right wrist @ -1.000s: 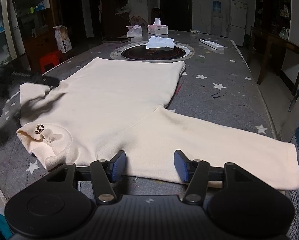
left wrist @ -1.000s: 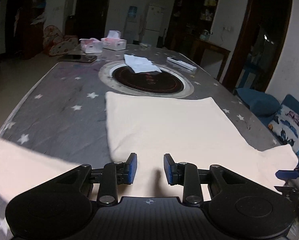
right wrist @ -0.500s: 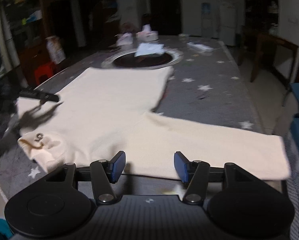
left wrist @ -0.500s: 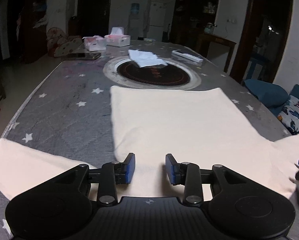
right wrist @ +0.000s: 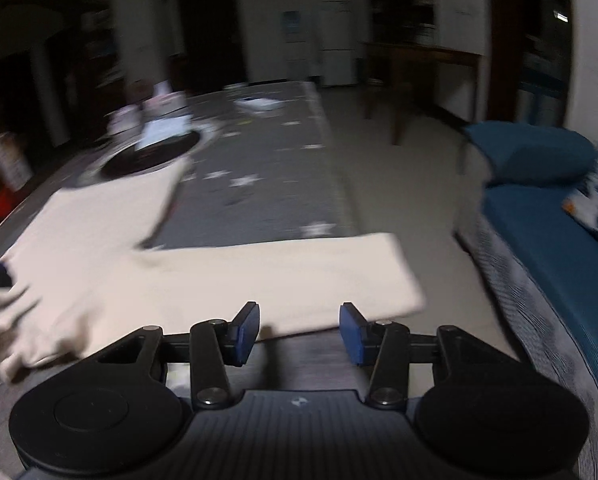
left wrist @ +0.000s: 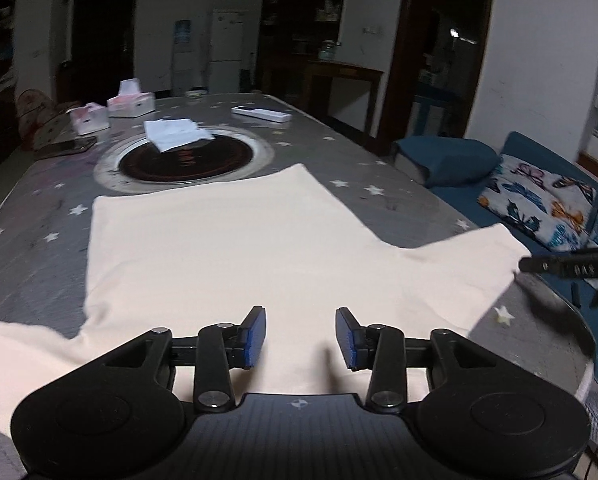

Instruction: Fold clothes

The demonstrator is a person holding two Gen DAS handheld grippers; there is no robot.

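A cream long-sleeved top (left wrist: 235,248) lies flat on the grey star-patterned table (left wrist: 39,216). My left gripper (left wrist: 300,336) is open and empty, just above the top's near edge at its middle. My right gripper (right wrist: 298,332) is open and empty, above the near edge of the right sleeve (right wrist: 283,272), which reaches the table's right edge. The right wrist view is blurred by motion. Part of the right gripper shows at the right edge of the left wrist view (left wrist: 571,266).
A round black hotplate (left wrist: 187,158) with white paper (left wrist: 175,134) on it sits mid-table. Tissue boxes (left wrist: 131,104), a phone (left wrist: 65,148) and a white remote (left wrist: 261,114) lie further back. A blue sofa with cushions (left wrist: 539,196) stands right of the table.
Both grippers have swung to the right. The right gripper now sits over the sleeve's outer half, with the sofa in its view. Both stay open.
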